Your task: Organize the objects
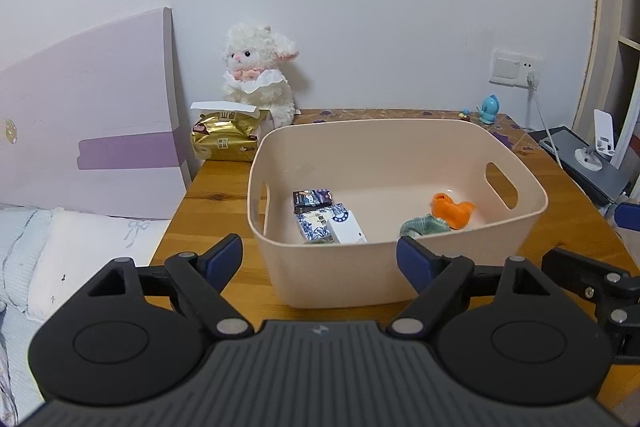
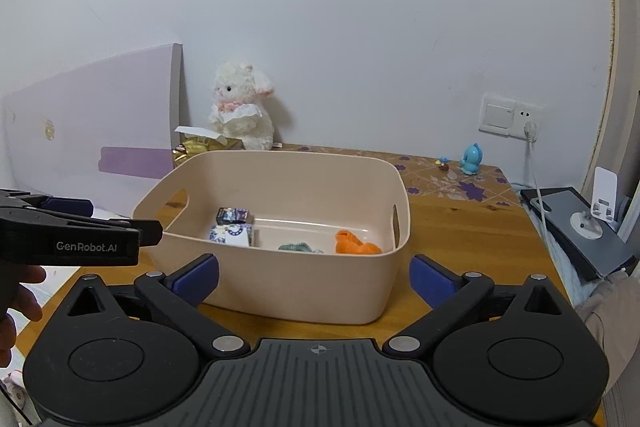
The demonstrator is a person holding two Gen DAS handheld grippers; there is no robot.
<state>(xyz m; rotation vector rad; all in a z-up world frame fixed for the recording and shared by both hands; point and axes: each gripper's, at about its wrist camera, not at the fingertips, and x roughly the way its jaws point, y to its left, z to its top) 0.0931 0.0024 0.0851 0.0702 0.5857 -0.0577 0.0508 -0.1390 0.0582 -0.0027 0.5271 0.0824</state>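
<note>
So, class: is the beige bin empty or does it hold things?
Not empty. The beige bin holds small boxes, an orange item and green cloth.

— What can't you make out ahead of the tongs?
— The bin's near wall hides the bottoms of the patterned boxes and green cloth.
— And sideways?
— The other gripper is cut off at the right edge.
</note>
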